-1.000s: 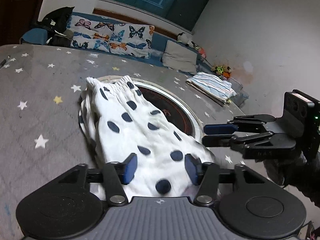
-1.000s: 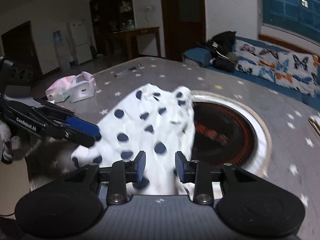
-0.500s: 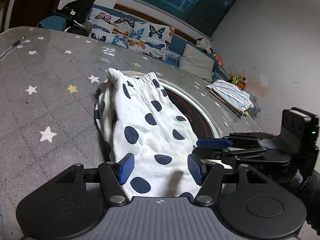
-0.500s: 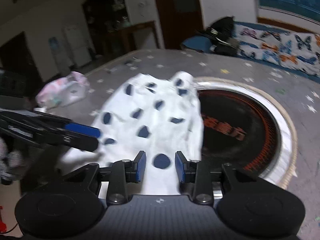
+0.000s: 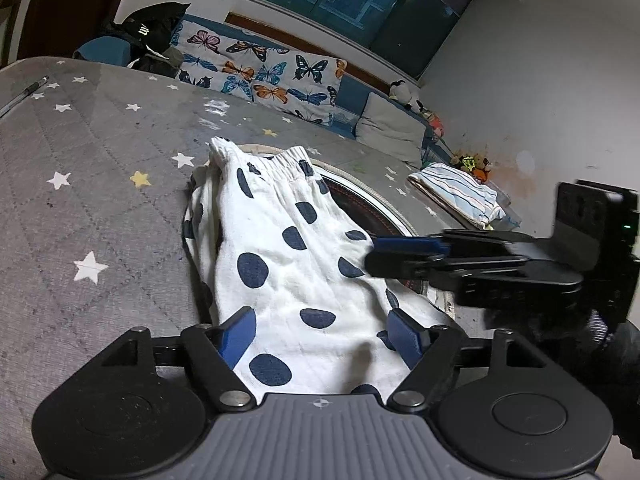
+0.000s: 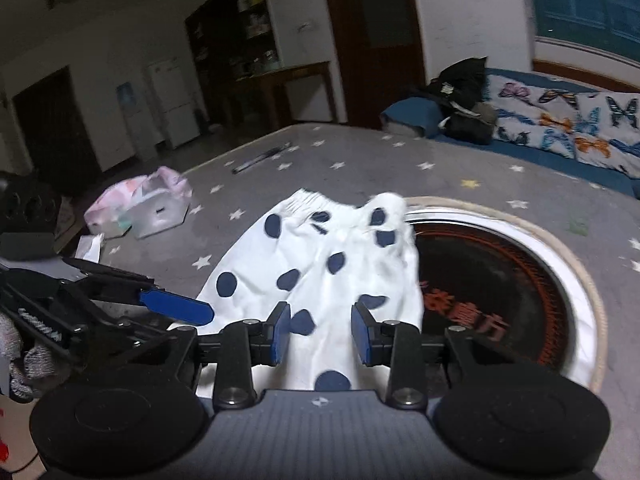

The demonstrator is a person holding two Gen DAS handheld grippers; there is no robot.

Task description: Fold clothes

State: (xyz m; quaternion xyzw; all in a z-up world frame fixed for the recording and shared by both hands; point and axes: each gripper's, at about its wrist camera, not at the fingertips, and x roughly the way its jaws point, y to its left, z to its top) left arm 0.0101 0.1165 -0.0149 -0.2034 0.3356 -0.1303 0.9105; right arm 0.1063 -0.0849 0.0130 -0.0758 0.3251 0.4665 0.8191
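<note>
Left wrist view: the shorts (image 5: 288, 264) lay on the cover (image 5: 100, 208), long axis from 6 o'clock up to the waistband at 12 o'clock. The left gripper (image 5: 320, 336) was spread wide, straddling the near hem; whether it touched the cloth could not be determined. The right gripper (image 5: 374, 256) entered from 3 o'clock.

Right wrist view: the shorts (image 6: 320, 264) ran toward 12 o'clock, overlapping the ring (image 6: 576, 296). The right gripper (image 6: 320, 334) was released over the hem, grasping nothing. The left gripper (image 6: 208, 312) stood at 9 o'clock, equally near.

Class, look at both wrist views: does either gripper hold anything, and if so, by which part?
Nothing is held: the left gripper and right gripper are open above the polka-dot shorts.
</note>
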